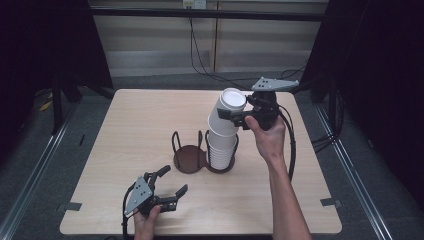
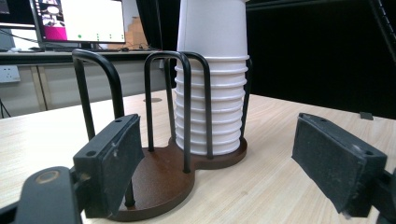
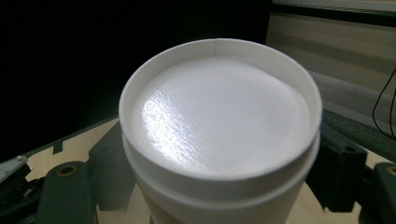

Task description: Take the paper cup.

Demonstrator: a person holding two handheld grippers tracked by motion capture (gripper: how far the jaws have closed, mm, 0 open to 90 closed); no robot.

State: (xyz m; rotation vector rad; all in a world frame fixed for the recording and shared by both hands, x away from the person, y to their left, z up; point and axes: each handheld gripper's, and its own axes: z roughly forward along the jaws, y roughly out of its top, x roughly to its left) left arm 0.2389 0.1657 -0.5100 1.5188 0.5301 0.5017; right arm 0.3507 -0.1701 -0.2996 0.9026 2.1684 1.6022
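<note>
Right gripper (image 1: 235, 118): we see its jaws clamped on the top paper cup (image 1: 227, 112), upside down, tilted, raised above the cup stack (image 1: 221, 150) | Stack: in the right ring of the holder (image 1: 189, 160) at mid-table (image 1: 130, 130) | Left gripper (image 1: 172, 182): jaws apart, empty, near the holder.

A laboratory recording station. A plain wooden table (image 1: 150, 130) stands on grey carpet (image 1: 45, 165), flanked by metal floor rails (image 1: 35, 165) and enclosed by black curtains (image 1: 395, 75) on both sides. Cables (image 1: 200, 60) hang down the pale panelled wall (image 1: 160, 45) behind. The left gripper view shows a lit computer monitor (image 2: 79, 21) on a desk (image 2: 56, 56) and a wall socket (image 2: 9, 73) beyond the table, all typical of a research workspace rather than a home.
</note>
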